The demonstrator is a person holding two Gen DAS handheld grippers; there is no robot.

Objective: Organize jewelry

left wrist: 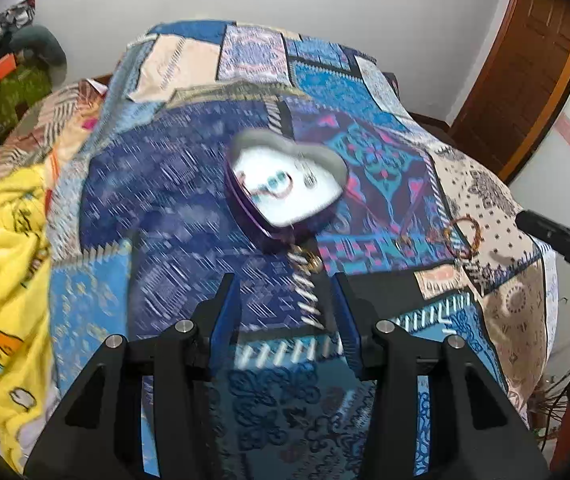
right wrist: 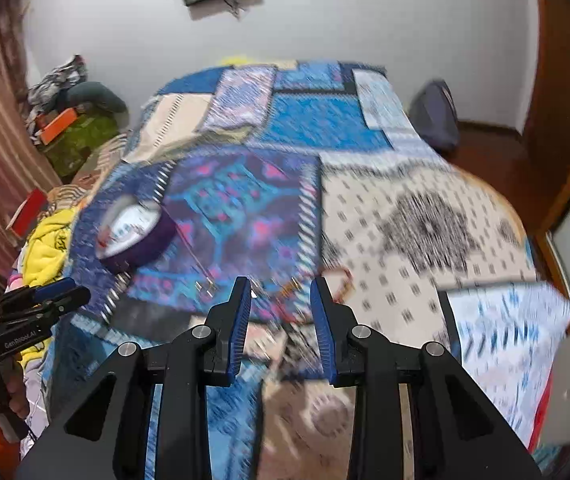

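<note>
1. A heart-shaped purple box (left wrist: 285,184) sits open on a patchwork bedspread (left wrist: 157,200); its white lining holds a beaded bracelet (left wrist: 273,186) and a small silvery piece too blurred to name.
2. The left gripper (left wrist: 285,292) hangs over the bedspread just short of the box's pointed end, its blue-padded jaws apart with nothing between them but cloth below.
3. A small gold ring (left wrist: 312,265) lies on the cloth just beyond the left gripper's tips, near the box's point.
4. A brown beaded bracelet (left wrist: 461,236) lies on the bedspread to the right of the box, well apart from it.
5. The right gripper (right wrist: 281,292) hovers above the cloth, jaws parted and empty; in its own view the brown bracelet (right wrist: 341,280) lies just past its right fingertip.
6. Thin metallic pieces (right wrist: 205,284) lie on the cloth between the box (right wrist: 137,236) and the right gripper; blur hides what they are.
7. A yellow blanket (left wrist: 9,264) is bunched at the bed's left edge.
</note>
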